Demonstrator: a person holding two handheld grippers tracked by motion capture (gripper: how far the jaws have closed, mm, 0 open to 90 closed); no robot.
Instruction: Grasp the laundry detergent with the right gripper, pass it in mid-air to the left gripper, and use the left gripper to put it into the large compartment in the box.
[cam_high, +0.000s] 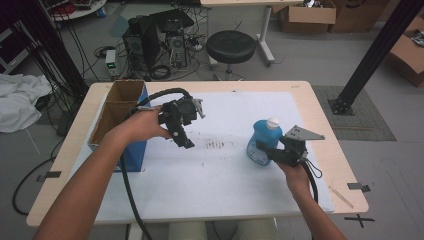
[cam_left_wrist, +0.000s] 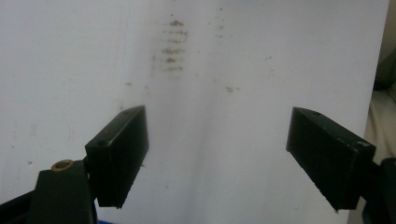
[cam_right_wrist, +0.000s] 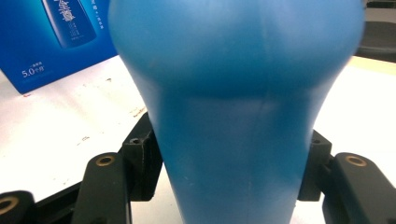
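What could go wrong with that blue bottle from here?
The right gripper squeezes the bottle on a tapering, smooth part, so it might slip or tilt when lifted. The box is narrow and the left gripper hangs open in front of it, so the bottle could bump either on the way.

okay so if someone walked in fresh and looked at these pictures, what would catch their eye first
Most striking is the bright blue bottle with a white cap, standing right of centre on the white sheet, clamped between the jaws of the right gripper. Next comes the open cardboard box with a blue printed side at the table's left edge. Beside it the left gripper hangs over the sheet with jaws wide apart and nothing between them.
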